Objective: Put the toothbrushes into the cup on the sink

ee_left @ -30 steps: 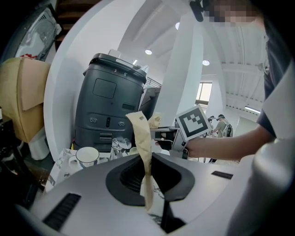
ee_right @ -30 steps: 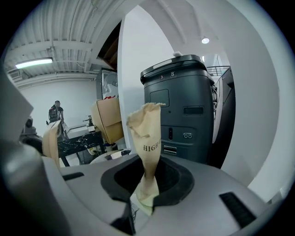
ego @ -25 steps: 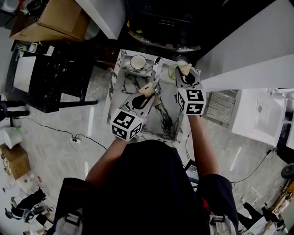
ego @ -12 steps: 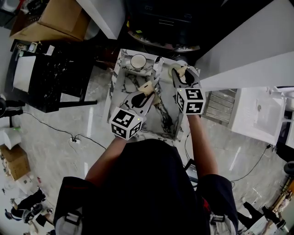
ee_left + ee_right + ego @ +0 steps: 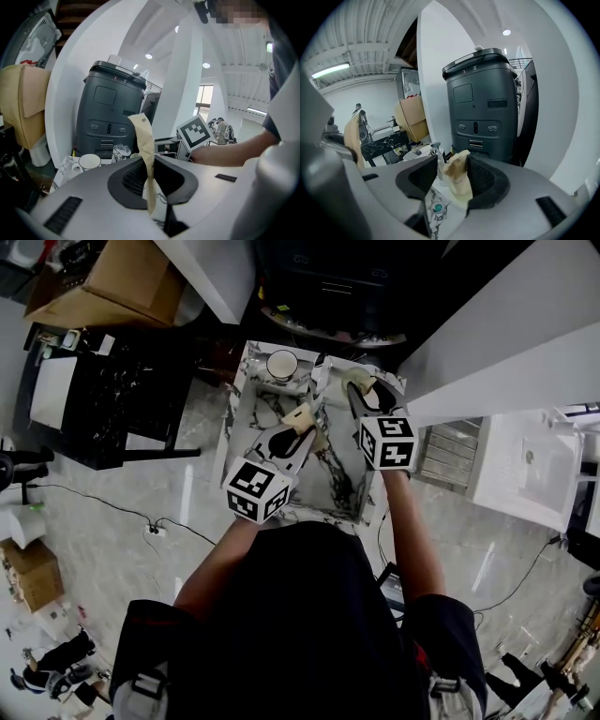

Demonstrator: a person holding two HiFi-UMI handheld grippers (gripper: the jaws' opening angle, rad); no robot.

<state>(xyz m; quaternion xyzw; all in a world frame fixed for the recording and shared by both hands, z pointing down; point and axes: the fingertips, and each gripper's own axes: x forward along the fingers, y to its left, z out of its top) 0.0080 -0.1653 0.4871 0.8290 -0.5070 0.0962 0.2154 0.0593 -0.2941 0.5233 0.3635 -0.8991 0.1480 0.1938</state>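
Cup (image 5: 282, 365) upright on marble sink (image 5: 232, 427) far-left corner, contents unclear

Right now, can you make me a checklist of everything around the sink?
Surface: marble sink, with a faucet at its back rim.
Job's things: white cup on the back left corner, nothing sticking out; tan strip, maybe a toothbrush, I can't tell; tan piece standing beside the faucet.
Clutter: cardboard box beyond the black table.
Grippers: left gripper shut on the tan strip; right gripper open, jaws just been opening, tan piece between them.
Cables: black cable across the floor to a power strip.
Surroundings: dark grey machine behind the sink.
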